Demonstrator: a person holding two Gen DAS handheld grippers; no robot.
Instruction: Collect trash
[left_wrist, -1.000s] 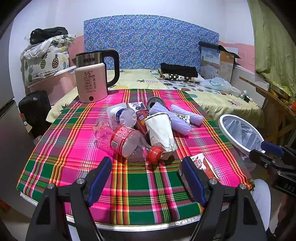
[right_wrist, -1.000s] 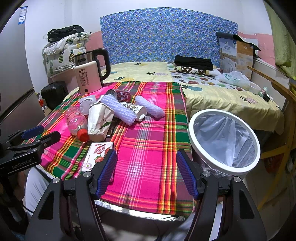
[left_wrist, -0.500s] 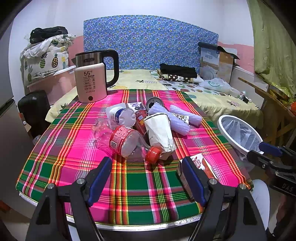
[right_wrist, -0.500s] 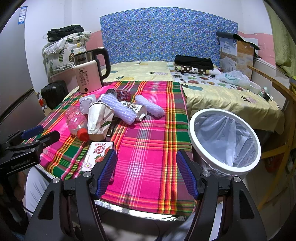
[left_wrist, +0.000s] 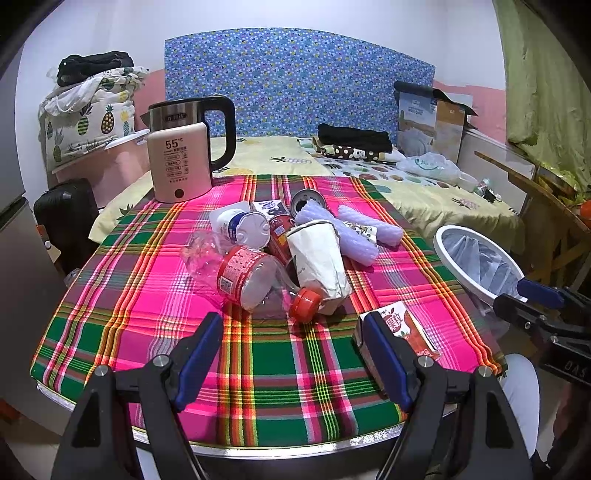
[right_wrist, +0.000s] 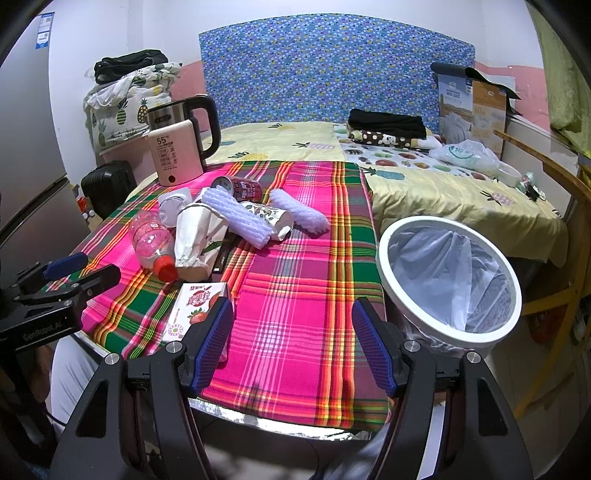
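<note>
A pile of trash lies mid-table: a clear plastic bottle (left_wrist: 240, 278) with a red cap, a crumpled white paper cup (left_wrist: 319, 258), a white tub (left_wrist: 243, 229), a red can (right_wrist: 240, 188) and purple foam rolls (right_wrist: 236, 218). A strawberry drink carton (right_wrist: 194, 310) lies near the front edge. The white bin (right_wrist: 448, 280) with a plastic liner stands off the table's right side. My left gripper (left_wrist: 291, 354) is open above the front edge, short of the bottle. My right gripper (right_wrist: 291, 343) is open, with the carton by its left finger.
The table wears a pink and green plaid cloth (left_wrist: 147, 280). An electric kettle (left_wrist: 184, 155) stands at its far left corner. Behind is a bed (right_wrist: 424, 173) with clothes and a bag. A wooden chair (right_wrist: 569, 206) is at the right, a black suitcase (left_wrist: 62, 218) at the left.
Both grippers have drifted only slightly; the views are nearly the same. Nothing was picked up or moved.
</note>
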